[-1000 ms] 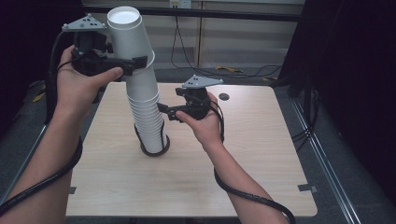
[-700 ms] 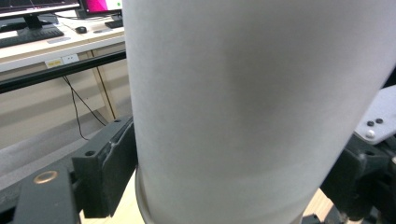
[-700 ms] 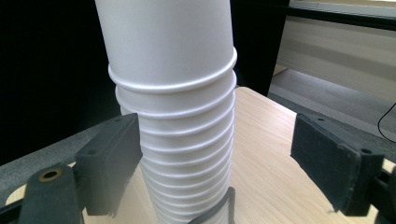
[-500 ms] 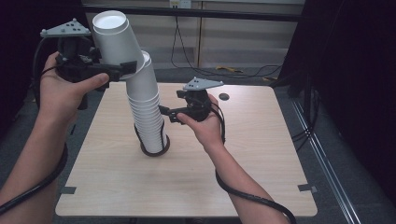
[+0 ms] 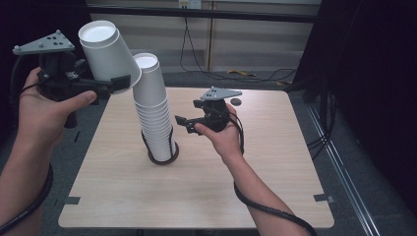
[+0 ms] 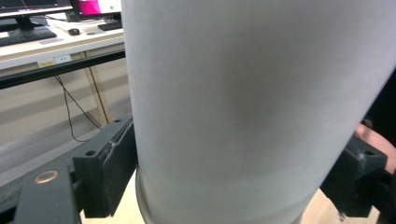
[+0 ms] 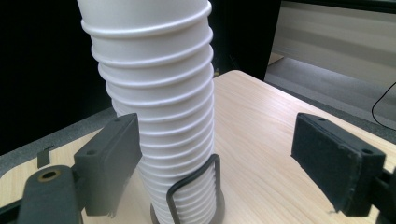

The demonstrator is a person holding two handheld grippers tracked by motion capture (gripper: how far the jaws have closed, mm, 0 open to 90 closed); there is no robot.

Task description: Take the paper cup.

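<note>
A tall, slightly leaning stack of upside-down white paper cups (image 5: 151,115) stands in a black wire holder (image 5: 162,158) on the wooden table (image 5: 275,167). Up and to the left of the stack's top, my left gripper (image 5: 114,83) is shut on a single white cup (image 5: 105,51), which is upside down and tilted. In the left gripper view this cup (image 6: 243,107) sits between the two jaws near its rim. My right gripper (image 5: 181,123) hovers open just right of the stack at mid-height. In the right gripper view the stack (image 7: 154,93) and the holder (image 7: 192,191) are in front of its left jaw.
A small dark disc (image 5: 236,102) lies near the table's far edge. Cables run along the floor behind the table (image 5: 231,73). A desk with monitors and a keyboard (image 6: 28,35) stands farther off. Bare tabletop stretches right of and in front of the stack.
My left gripper has pulled the top cup off the stack and carried it left and away, tilting it. The right gripper has stayed open beside the stack.
</note>
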